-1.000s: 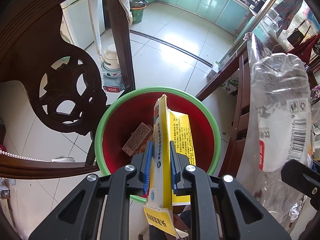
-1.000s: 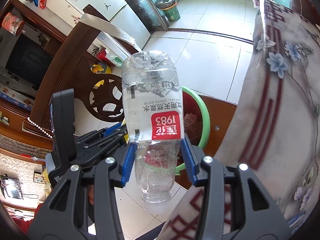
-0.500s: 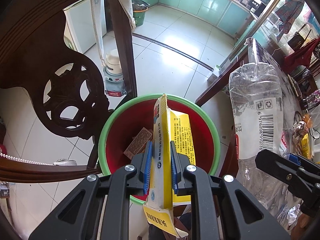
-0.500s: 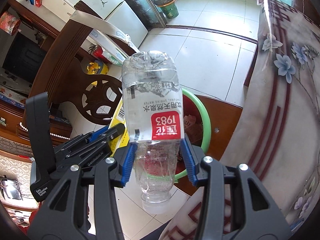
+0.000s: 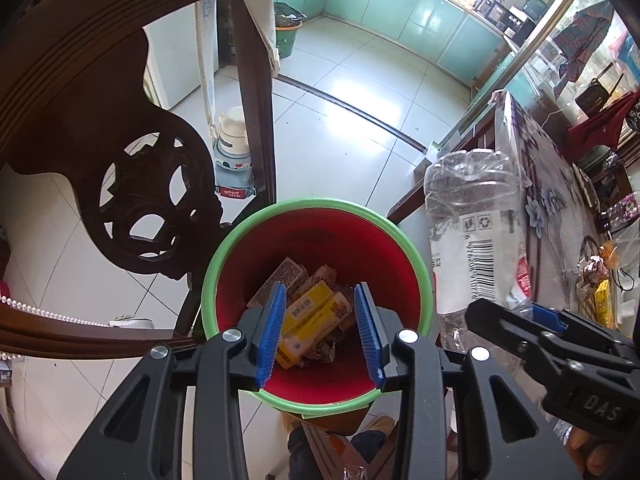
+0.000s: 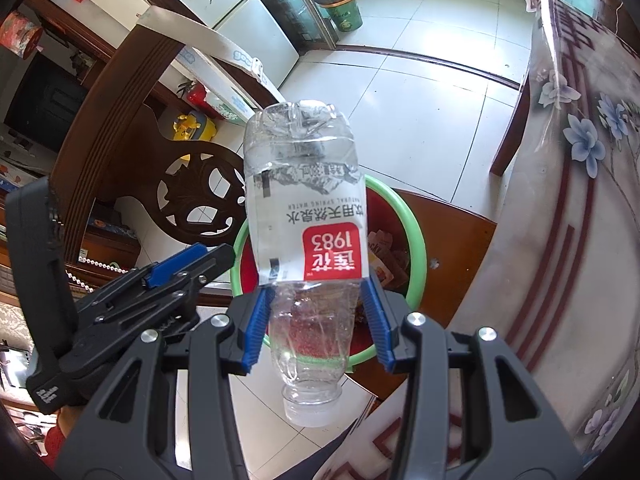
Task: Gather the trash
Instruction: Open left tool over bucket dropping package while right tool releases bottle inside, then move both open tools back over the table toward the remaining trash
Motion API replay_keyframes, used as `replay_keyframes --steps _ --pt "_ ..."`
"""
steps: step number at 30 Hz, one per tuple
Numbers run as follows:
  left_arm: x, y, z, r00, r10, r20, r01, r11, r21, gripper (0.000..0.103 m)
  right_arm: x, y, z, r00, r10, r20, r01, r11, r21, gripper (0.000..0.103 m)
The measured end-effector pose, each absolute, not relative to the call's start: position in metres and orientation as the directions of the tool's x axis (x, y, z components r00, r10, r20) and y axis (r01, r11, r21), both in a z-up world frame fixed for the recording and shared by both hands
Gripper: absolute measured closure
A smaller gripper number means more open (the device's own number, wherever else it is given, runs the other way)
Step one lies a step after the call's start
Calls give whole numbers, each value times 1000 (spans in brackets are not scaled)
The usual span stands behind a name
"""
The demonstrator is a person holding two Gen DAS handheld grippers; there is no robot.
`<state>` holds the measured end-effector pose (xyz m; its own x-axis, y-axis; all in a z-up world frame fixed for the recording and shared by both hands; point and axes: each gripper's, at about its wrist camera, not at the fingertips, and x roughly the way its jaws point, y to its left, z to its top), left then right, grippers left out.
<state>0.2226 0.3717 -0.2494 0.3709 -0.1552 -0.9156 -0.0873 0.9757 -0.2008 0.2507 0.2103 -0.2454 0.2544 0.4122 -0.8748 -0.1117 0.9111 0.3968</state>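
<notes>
The left hand-held gripper (image 5: 320,330) hangs over the red bin with the green rim (image 5: 224,264), its jaws having just been opening and now released with nothing pressed between the blue pads, while the yellow carton (image 5: 310,322) lies down inside the bin among brown wrappers (image 5: 280,280). The right hand-held gripper (image 6: 316,324) is clenched on a clear plastic bottle (image 6: 308,216) (cap end toward the camera, red label upside down), held just beside the bin, between the carved wooden chair (image 5: 132,184) and the flowered tabletop (image 6: 580,200).
</notes>
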Motion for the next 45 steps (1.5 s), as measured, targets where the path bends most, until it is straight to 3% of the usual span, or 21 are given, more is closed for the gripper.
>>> replay_keyframes --steps 24,27,29,39,45 --pt "192 399 -211 447 -123 -886 -160 963 -215 61 271 245 -261 221 331 -918 -219 934 284 58" --pt "189 402 -209 453 -121 -883 -168 961 -219 61 270 242 -260 224 332 -917 -213 934 286 54" --pt "188 403 -209 453 -120 -883 -172 961 -218 61 270 241 -258 235 326 -916 -213 937 278 45" --pt "177 402 -200 479 -119 -870 -170 960 -224 61 240 227 -223 295 329 -897 -237 935 265 45" --pt "170 403 -195 492 -109 -864 -172 960 -219 61 195 205 -181 374 357 -856 -229 930 288 39"
